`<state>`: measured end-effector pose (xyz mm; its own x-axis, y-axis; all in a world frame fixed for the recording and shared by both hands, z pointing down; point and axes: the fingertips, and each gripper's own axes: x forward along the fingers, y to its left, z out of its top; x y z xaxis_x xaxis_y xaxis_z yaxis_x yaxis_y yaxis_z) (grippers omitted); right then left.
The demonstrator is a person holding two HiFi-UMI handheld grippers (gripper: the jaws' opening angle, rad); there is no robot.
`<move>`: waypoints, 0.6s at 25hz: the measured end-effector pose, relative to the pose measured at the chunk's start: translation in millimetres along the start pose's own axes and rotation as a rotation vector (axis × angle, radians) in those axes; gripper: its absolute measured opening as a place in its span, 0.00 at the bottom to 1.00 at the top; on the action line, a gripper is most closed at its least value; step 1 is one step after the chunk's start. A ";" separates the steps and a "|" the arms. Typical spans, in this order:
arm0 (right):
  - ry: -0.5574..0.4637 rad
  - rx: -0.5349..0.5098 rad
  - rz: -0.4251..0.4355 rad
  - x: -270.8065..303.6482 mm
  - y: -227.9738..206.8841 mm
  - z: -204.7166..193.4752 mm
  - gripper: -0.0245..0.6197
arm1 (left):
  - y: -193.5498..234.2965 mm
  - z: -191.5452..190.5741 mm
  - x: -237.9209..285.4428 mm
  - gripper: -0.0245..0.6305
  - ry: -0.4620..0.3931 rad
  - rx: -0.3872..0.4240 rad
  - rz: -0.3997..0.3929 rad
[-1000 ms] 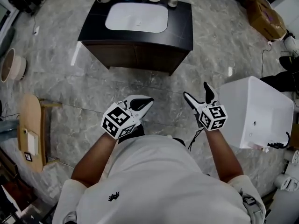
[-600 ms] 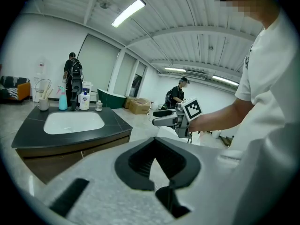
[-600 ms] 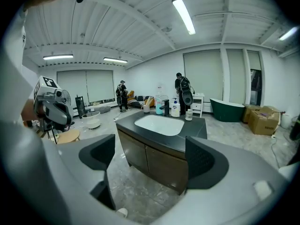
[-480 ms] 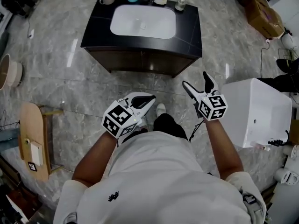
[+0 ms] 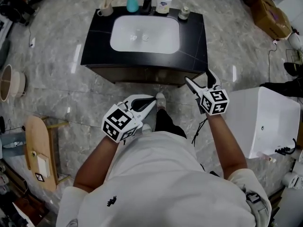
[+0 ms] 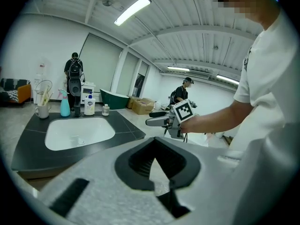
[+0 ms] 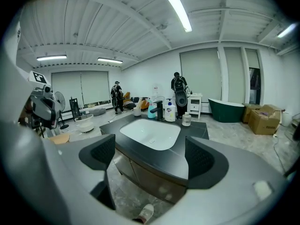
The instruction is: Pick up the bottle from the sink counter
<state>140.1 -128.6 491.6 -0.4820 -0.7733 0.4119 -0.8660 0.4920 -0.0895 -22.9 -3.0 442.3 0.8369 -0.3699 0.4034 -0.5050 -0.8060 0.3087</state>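
Counter (image 5: pixel 194 37) with soap bottle (image 5: pixel 164 3), 2 grippers off its front edge.
We log: soap bottle at back edge; left gripper (image 5: pixel 150 101) closed, right gripper (image 5: pixel 198 78) spread, both empty.

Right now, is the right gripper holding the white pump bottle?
No, the right gripper is open and empty, and the white pump bottle stands on the black sink counter ahead of it.

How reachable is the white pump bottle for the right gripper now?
Probably not yet: the right gripper, jaws open, hangs in front of the counter; the bottle stands at its back edge, beyond the basin.
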 end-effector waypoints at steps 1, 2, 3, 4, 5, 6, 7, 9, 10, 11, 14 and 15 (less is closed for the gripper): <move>0.002 0.001 -0.001 11.1 -8.6 3.8 0.79 | 9.3 5.9 4.4 0.05 0.003 0.002 0.005; 0.005 0.002 -0.002 21.8 -17.2 7.4 0.79 | 18.3 11.9 9.2 0.05 0.005 0.001 0.012; 0.010 0.002 -0.002 31.9 -25.9 10.5 0.79 | 26.8 17.9 14.1 0.05 0.006 -0.002 0.019; 0.015 0.001 -0.001 41.5 -34.5 13.3 0.78 | 34.7 23.9 19.3 0.05 0.005 -0.008 0.027; 0.020 0.000 0.001 51.1 -43.3 16.2 0.78 | 42.3 29.9 24.6 0.05 0.004 -0.013 0.033; 0.023 -0.003 0.002 60.9 -52.3 19.2 0.78 | 49.5 35.7 29.9 0.05 0.003 -0.018 0.039; 0.026 -0.007 0.002 71.2 -61.5 21.8 0.78 | 56.4 41.2 35.1 0.05 0.003 -0.022 0.044; 0.037 -0.015 0.002 92.6 -79.6 25.6 0.78 | 69.2 50.8 45.4 0.05 0.008 -0.027 0.050; 0.044 -0.017 0.002 103.4 -88.3 27.2 0.78 | 75.2 54.9 50.5 0.05 0.012 -0.029 0.053; 0.049 -0.017 0.003 114.3 -96.2 28.8 0.77 | 81.0 58.3 55.6 0.05 0.016 -0.031 0.058; 0.057 -0.018 0.012 149.1 -118.1 34.1 0.77 | 100.3 67.8 72.1 0.05 0.026 -0.042 0.077; 0.060 -0.017 0.016 160.7 -125.2 35.7 0.77 | 106.4 71.2 77.5 0.05 0.028 -0.047 0.083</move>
<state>166.3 -328.8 536.6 -0.4867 -0.7402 0.4640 -0.8554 0.5115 -0.0814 3.3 -150.4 445.1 0.7857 -0.4212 0.4531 -0.5825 -0.7503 0.3126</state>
